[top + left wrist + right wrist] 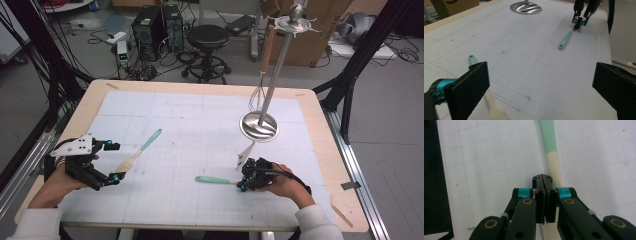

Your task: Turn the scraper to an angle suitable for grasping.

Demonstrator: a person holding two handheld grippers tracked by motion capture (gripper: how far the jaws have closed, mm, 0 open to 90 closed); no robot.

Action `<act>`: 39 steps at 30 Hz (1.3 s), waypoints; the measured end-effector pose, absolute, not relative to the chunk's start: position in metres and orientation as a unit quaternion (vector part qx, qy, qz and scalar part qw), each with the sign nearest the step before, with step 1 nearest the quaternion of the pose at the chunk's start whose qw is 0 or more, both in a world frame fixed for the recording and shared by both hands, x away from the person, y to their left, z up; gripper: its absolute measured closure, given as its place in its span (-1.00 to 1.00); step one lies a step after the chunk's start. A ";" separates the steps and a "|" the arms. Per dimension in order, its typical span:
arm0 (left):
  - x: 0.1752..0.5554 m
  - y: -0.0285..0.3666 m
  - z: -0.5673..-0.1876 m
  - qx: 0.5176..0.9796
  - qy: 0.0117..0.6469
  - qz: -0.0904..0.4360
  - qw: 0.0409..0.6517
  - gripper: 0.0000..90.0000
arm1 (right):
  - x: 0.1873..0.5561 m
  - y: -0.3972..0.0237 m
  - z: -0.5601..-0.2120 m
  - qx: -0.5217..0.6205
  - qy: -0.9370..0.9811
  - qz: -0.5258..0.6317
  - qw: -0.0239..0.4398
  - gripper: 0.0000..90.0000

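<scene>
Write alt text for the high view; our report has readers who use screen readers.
A person's right claw, shut, rests at the pale end of a green-handled spatula lying on a white gridded table. The left claw is open beside a second green-handled utensil. Behind stands a metal rack with a whisk hanging from it.

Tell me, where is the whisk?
In the high view, the whisk hangs on the metal stand at the table's far right, beyond the right gripper.
</scene>
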State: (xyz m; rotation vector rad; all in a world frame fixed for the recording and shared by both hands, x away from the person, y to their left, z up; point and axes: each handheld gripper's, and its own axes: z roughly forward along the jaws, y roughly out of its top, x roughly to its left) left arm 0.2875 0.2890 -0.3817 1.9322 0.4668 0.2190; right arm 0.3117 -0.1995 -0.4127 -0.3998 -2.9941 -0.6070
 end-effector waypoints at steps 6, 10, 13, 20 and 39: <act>0.287 0.290 -0.384 0.813 0.201 0.090 0.540 -0.96 | 0.314 -0.211 -0.413 -0.142 -0.970 -0.198 0.027 0.98; 0.287 0.291 -0.384 0.813 0.200 0.092 0.539 -0.96 | 0.316 -0.218 -0.413 -0.151 -0.969 -0.195 0.026 0.98; 0.287 0.291 -0.384 0.813 0.199 0.091 0.540 -0.96 | 0.317 -0.223 -0.412 -0.157 -0.969 -0.190 0.020 0.98; 0.288 0.291 -0.384 0.812 0.199 0.092 0.541 -0.96 | 0.315 -0.229 -0.407 -0.157 -0.969 -0.191 0.018 0.98; 0.290 0.290 -0.383 0.810 0.200 0.092 0.543 -0.96 | 0.306 -0.238 -0.360 -0.152 -0.955 -0.253 -0.007 -0.37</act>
